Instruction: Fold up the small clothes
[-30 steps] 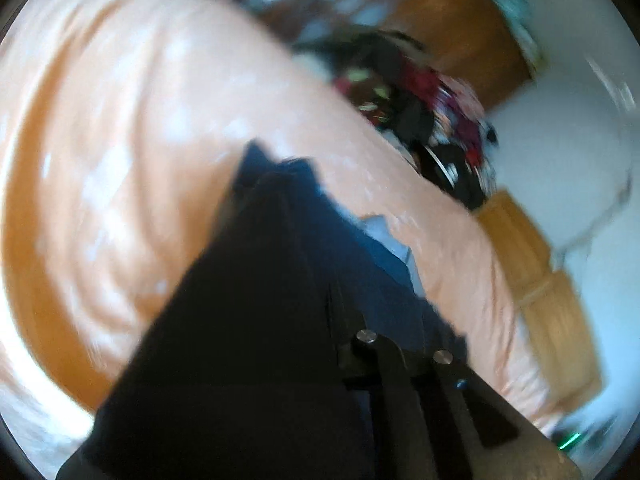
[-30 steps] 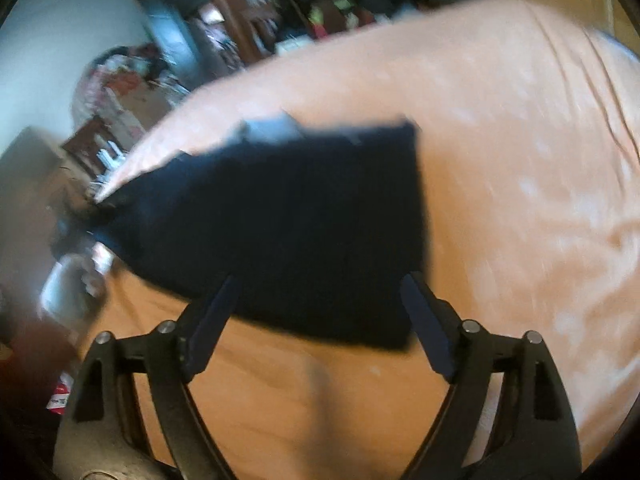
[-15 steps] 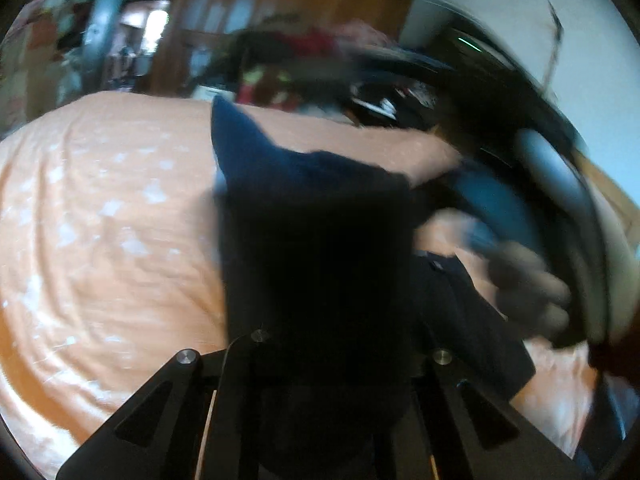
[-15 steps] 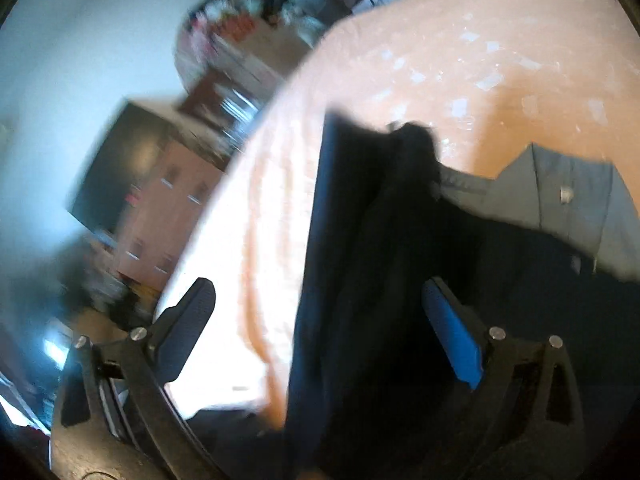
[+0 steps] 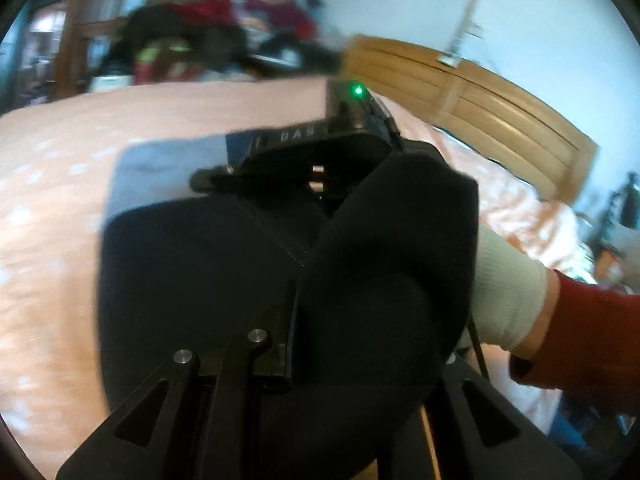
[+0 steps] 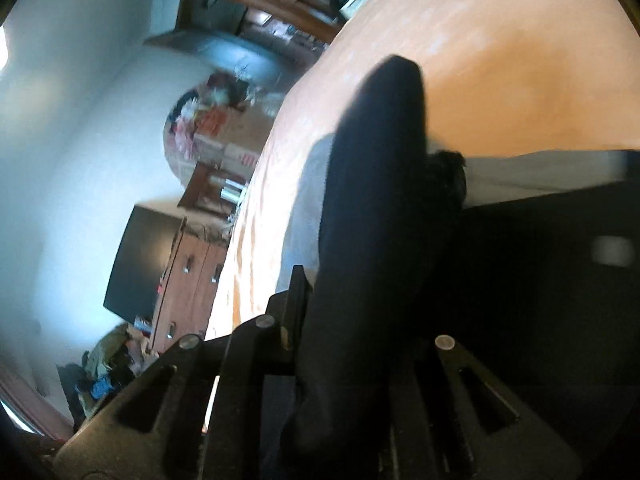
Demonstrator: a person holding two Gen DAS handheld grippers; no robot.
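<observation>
Over the orange bed [image 5: 60, 208], now brought together, both tongs [image 5: 320, 296] [image 6: 352, 312] pinching the dark garment [image 5: 192, 280], fold half done.

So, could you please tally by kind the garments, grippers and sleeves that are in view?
dark garment: 1
grippers: 2, the left gripper and the right gripper
red sleeve: 1
Total: 4
</observation>
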